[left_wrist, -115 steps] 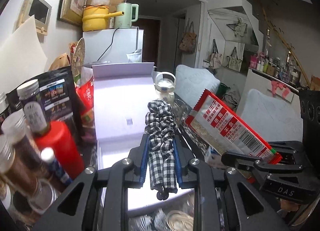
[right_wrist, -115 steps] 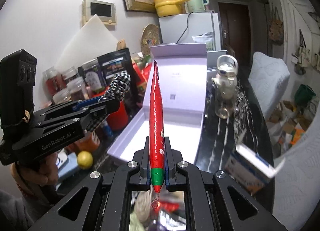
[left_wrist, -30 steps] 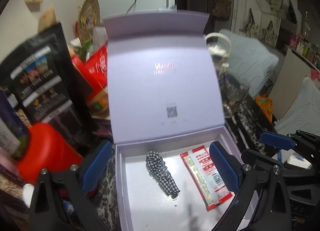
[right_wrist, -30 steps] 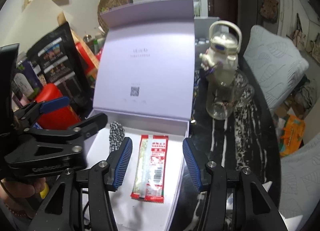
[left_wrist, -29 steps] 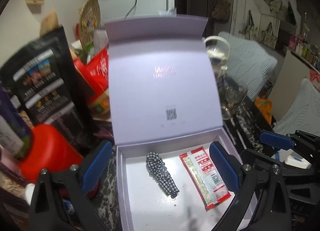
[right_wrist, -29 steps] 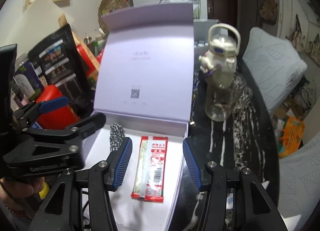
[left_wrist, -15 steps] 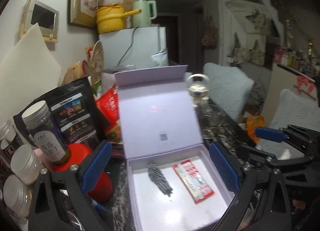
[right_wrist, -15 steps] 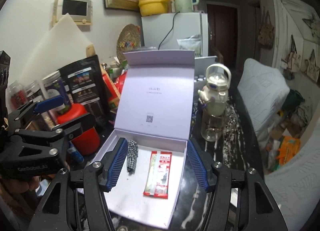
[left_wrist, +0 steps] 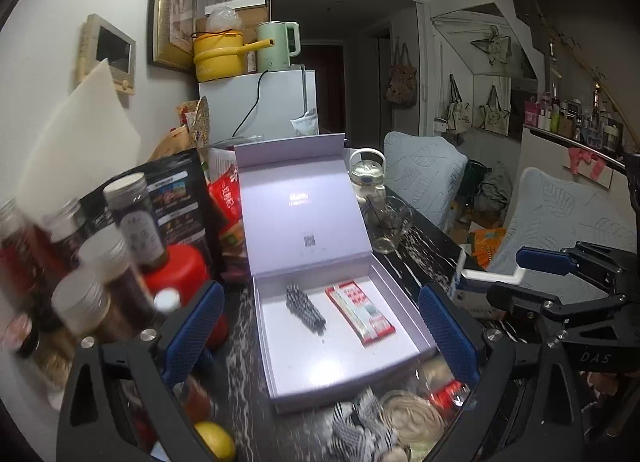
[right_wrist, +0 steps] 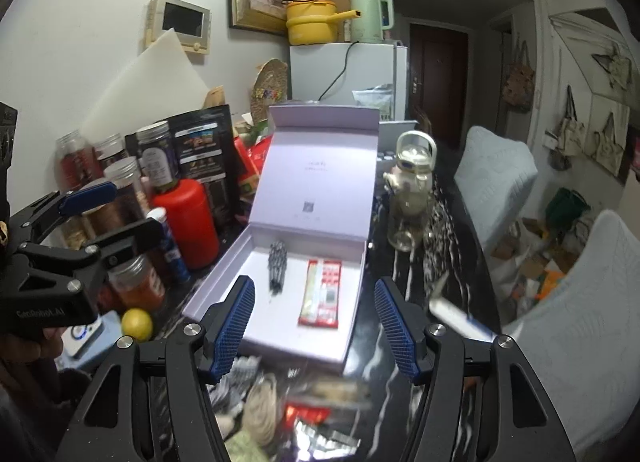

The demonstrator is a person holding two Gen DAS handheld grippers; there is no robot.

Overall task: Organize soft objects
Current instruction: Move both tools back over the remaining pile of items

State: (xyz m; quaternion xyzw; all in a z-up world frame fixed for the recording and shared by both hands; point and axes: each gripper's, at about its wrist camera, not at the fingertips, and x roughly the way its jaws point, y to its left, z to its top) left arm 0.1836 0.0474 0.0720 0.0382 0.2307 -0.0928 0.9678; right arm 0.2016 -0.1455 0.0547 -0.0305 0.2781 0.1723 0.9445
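Note:
An open lilac box stands on the dark marble table with its lid upright. Inside lie a black-and-white checked scrunchie and, to its right, a red snack packet. My left gripper is open and empty, held back from the box's near side. My right gripper is open and empty, also in front of the box. More soft items lie blurred near the table's front: a checked scrunchie, a beige one and a red packet.
Jars, a red canister and a black bag crowd the left of the box. A glass kettle stands at its right. A lemon lies front left. A small white box sits at the right.
Both grippers have drawn back and up from the box, so it looks smaller. The scrunchie and packet, held 3.8 s ago, stay in the box. The soft pile at the front has come into view.

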